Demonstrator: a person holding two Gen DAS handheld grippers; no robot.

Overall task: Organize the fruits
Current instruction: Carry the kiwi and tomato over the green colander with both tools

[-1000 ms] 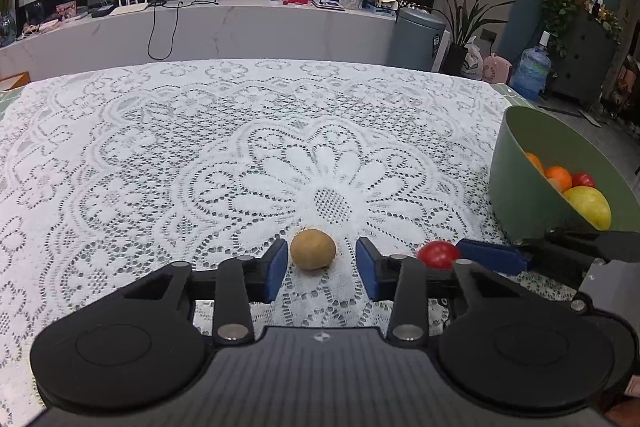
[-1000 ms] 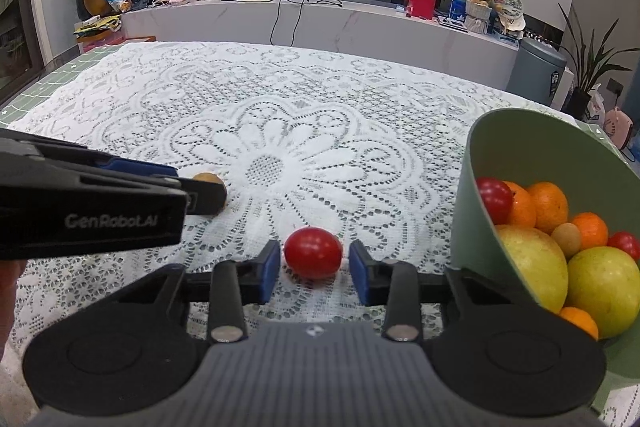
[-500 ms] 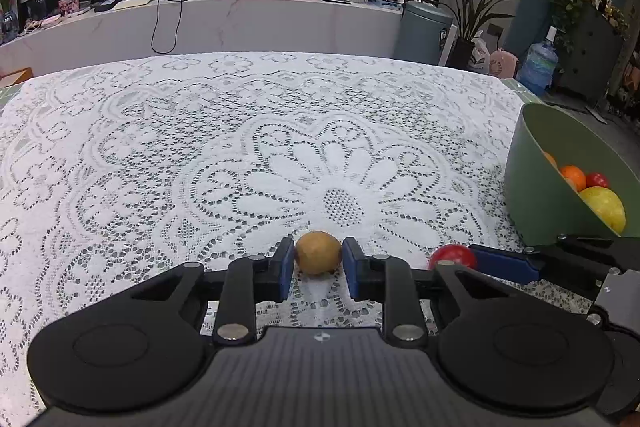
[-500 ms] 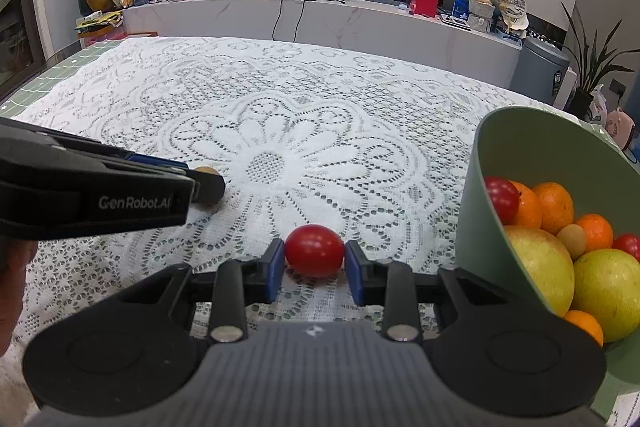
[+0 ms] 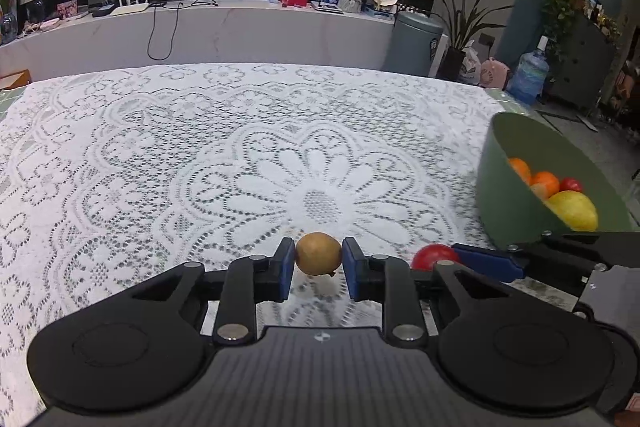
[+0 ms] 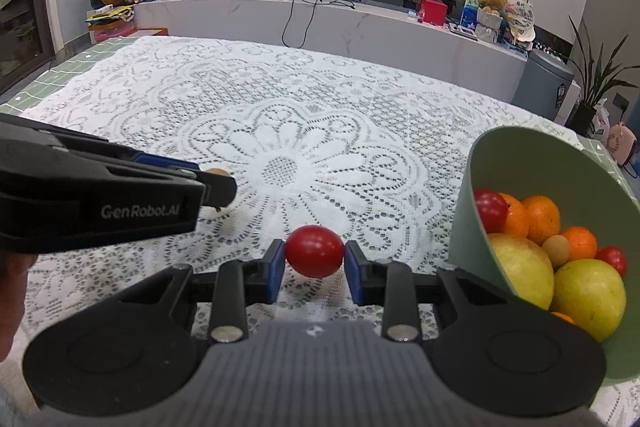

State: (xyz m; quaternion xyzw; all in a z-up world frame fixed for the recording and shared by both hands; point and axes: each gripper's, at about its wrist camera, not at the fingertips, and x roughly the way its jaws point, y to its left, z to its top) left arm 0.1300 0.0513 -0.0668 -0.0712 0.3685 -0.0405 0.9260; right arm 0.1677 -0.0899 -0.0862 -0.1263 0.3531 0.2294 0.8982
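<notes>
Over the lace tablecloth [image 5: 160, 167], left tongs [image 5: 318, 263] clamped on brown fruit [image 5: 318, 253], right tongs [image 6: 314, 263] on red tomato [image 6: 314, 251]

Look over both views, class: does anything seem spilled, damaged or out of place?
Nothing looks spilled or damaged. The green bowl stands upright with its fruit inside. The left gripper is shut on a small tan-brown fruit, the right gripper on a small red tomato. The white lace tablecloth lies flat.
</notes>
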